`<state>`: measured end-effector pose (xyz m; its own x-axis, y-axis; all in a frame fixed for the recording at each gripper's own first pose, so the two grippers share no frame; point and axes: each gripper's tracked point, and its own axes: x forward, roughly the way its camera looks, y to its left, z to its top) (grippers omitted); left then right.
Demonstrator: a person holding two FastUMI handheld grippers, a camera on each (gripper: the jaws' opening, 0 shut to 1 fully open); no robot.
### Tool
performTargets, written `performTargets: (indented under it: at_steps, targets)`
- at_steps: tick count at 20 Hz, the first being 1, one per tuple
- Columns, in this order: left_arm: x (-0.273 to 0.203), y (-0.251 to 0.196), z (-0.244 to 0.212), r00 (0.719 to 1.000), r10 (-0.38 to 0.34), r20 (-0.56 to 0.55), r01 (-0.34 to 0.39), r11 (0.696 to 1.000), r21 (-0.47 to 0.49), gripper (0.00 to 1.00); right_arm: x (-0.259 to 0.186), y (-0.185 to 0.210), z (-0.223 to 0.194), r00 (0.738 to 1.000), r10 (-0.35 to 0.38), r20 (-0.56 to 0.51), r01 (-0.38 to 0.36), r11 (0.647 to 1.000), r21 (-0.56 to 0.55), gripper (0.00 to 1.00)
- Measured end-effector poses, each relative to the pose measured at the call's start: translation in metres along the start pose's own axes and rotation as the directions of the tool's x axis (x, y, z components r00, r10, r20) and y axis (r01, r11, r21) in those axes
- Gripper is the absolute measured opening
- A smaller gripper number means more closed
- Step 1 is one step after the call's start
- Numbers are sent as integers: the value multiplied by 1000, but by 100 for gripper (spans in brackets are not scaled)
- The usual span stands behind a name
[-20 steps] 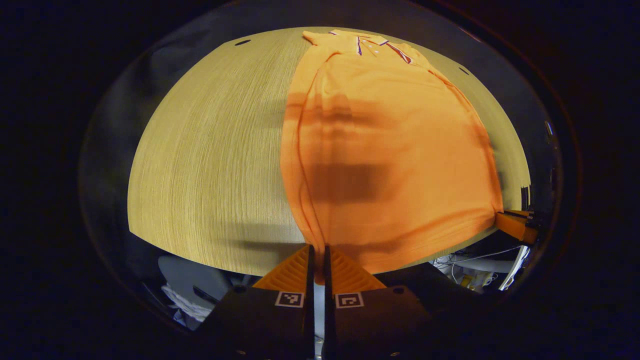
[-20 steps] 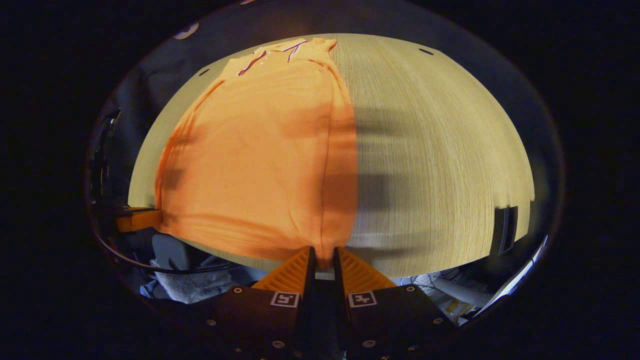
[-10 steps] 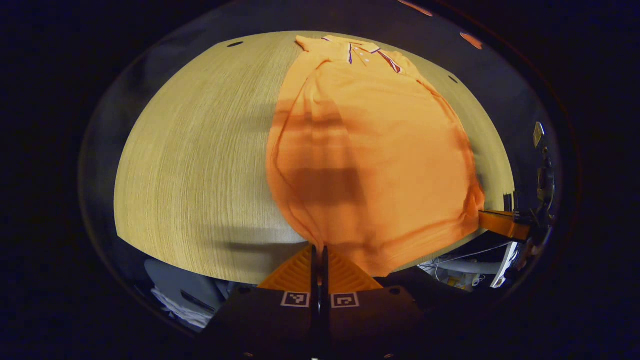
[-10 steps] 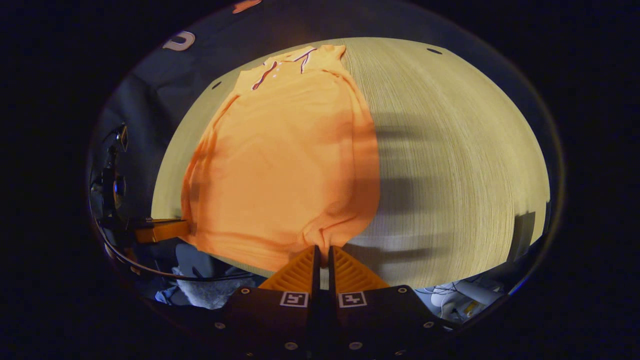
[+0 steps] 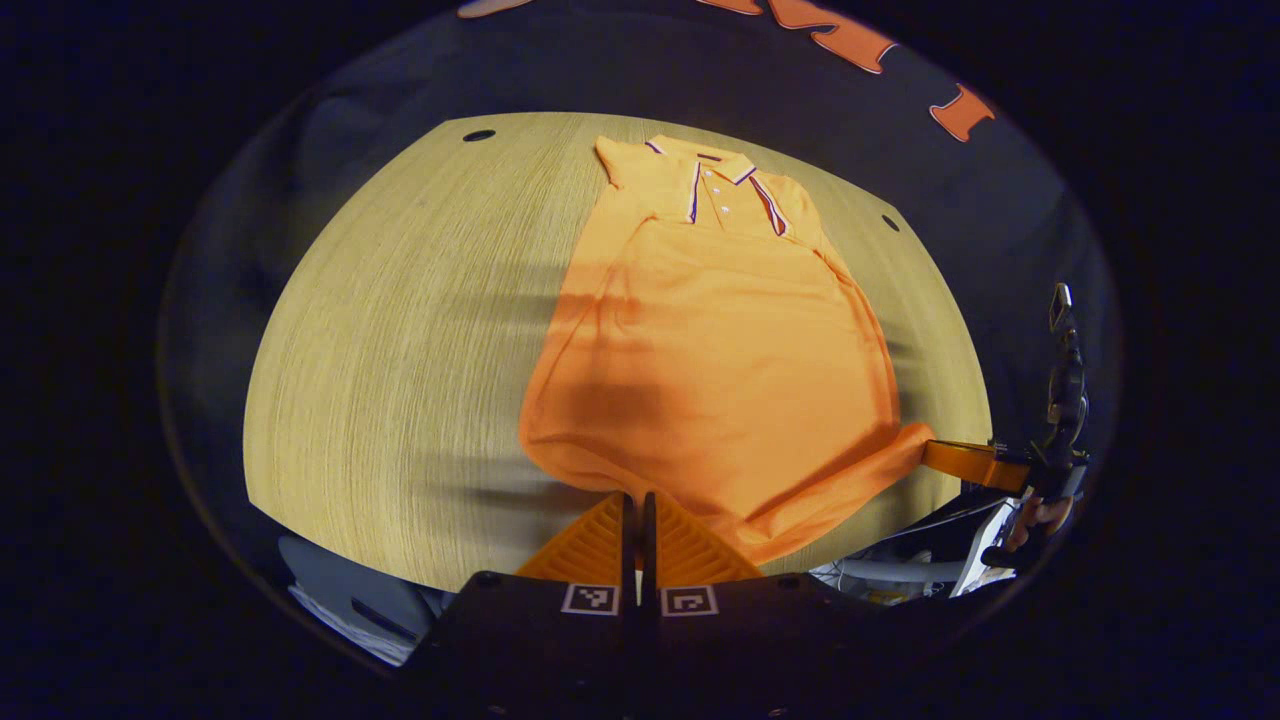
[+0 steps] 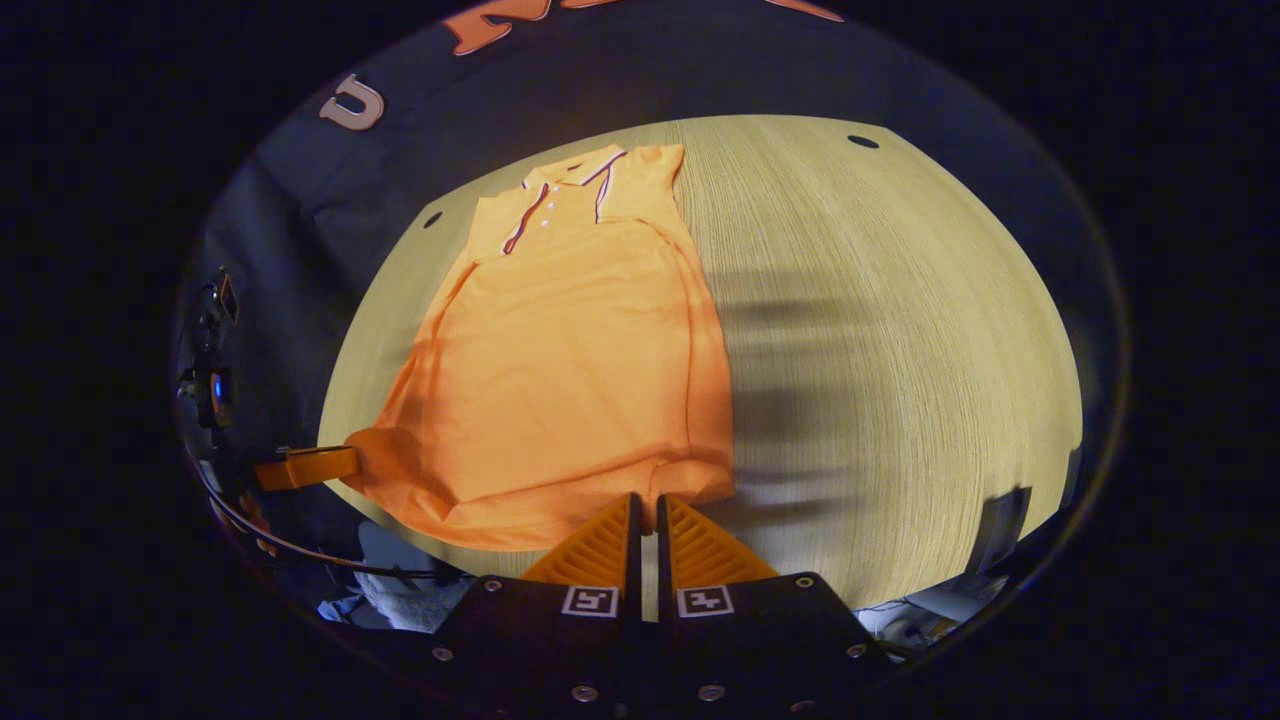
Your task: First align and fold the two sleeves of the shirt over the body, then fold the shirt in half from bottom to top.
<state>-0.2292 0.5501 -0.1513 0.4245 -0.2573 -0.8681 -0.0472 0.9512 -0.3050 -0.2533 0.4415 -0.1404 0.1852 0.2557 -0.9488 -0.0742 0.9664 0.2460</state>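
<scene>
Both hem corners have lifted since a moment ago: the left hand-held gripper (image 5: 632, 497) and right hand-held gripper (image 6: 646, 498) each pinch the shirt (image 5: 720, 350) stretched ahead on the surface (image 5: 400, 330), sleeves apparently folded, bottom-to-top fold starting.

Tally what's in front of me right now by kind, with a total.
Orange polo shirts with striped collar trim: 1
Light wood-grain tables: 1
Handheld grippers: 2, the left gripper and right gripper, each with fingers closed on a bottom corner of the shirt's hem
Total: 4
</scene>
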Motion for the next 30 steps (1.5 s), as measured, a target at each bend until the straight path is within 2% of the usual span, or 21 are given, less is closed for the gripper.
performTargets:
  at_steps: [5,8,10,11,12,13,14,15,16,18,20,23,24,27,28,29,30]
  targets:
    - [-2,-6,33,1000,2,26,-2,1000,6,1,-4,-4,31,999,23,33,-23,1000,-21,4]
    - [-8,-9,40,999,10,35,-10,1000,4,1,0,-15,36,1000,18,15,-18,1000,-26,3]
    - [-2,-10,37,1000,15,21,-15,1000,-8,1,4,-18,22,999,14,-31,-16,998,-69,1]
    - [2,-9,33,1000,21,14,-21,1000,-9,1,1,-14,22,999,36,-13,-37,994,-106,1]
    - [5,-9,29,1000,24,1,-24,1000,-8,1,-1,-15,20,1000,25,-15,-27,989,-143,1]
    - [6,-8,26,999,32,-4,-32,999,-6,1,1,-12,4,998,34,-44,-42,981,-187,7]
    - [6,-6,22,999,35,-10,-35,999,-4,1,4,-8,-4,996,52,-69,-68,967,-245,24]
    - [6,-4,20,999,40,-18,-40,999,-5,1,2,-5,-13,995,53,-86,-78,946,-316,31]
    - [5,-3,19,999,45,-20,-45,999,-6,1,6,-8,-17,996,37,-86,-67,920,-386,50]
    - [4,1,16,998,50,-24,-51,999,-20,0,13,-7,-20,997,21,-74,-55,869,-492,64]
    - [4,4,15,998,53,-30,-54,998,-29,1,23,-5,-16,998,11,-55,-39,848,-529,65]
    - [5,6,13,997,60,-39,-61,997,-37,0,38,-6,-11,999,11,-50,-36,840,-542,65]
    - [5,6,12,997,60,-41,-62,997,-41,1,43,-9,-10,998,1,-56,-32,836,-547,72]
    - [5,5,13,997,63,-48,-66,997,-43,0,52,-7,-4,998,21,-57,-48,854,-519,50]
    - [7,3,13,997,64,-50,-66,997,-43,0,55,-7,-5,997,30,-75,-64,859,-508,31]
    - [8,4,14,996,66,-53,-68,997,-41,1,56,-11,-1,998,18,-58,-44,869,-492,31]
    - [7,4,15,996,68,-54,-70,997,-39,1,53,-4,-1,996,59,-72,-86,879,-469,17]
